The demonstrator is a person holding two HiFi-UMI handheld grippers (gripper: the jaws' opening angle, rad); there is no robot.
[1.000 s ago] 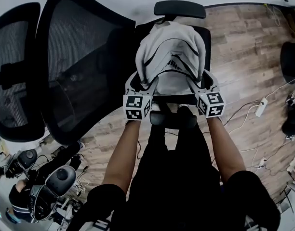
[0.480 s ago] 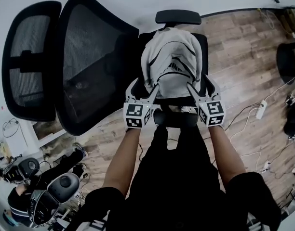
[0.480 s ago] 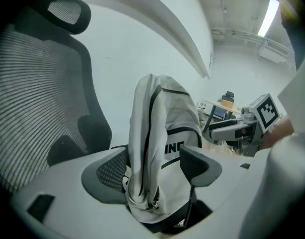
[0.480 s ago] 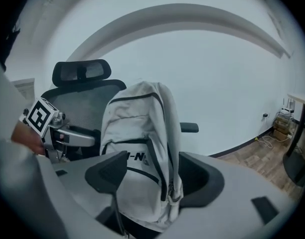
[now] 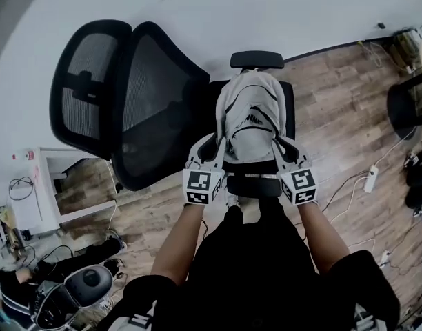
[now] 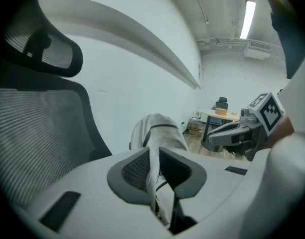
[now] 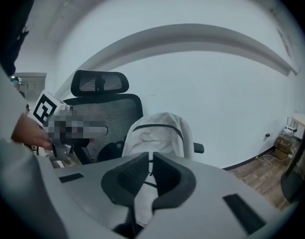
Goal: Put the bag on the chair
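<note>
A light grey backpack with black trim stands upright on the seat of a black mesh office chair. My left gripper holds the bag's near left side. Its jaws have just been closing, and a fold of grey fabric is pinched between the pads. My right gripper holds the near right side. Its jaws have also just been closing, and they now press on a thin edge of the bag. The chair's far armrest shows beyond the bag.
The chair's tall backrest and headrest lean away at the left, close to a white wall. A power strip and cables lie on the wood floor at the right. Another black chair stands far right. Equipment sits at lower left.
Both grippers stood open beside the bag's near edge. Now both are shut on its fabric and have risen. The head view has pulled back and shows more wall.
</note>
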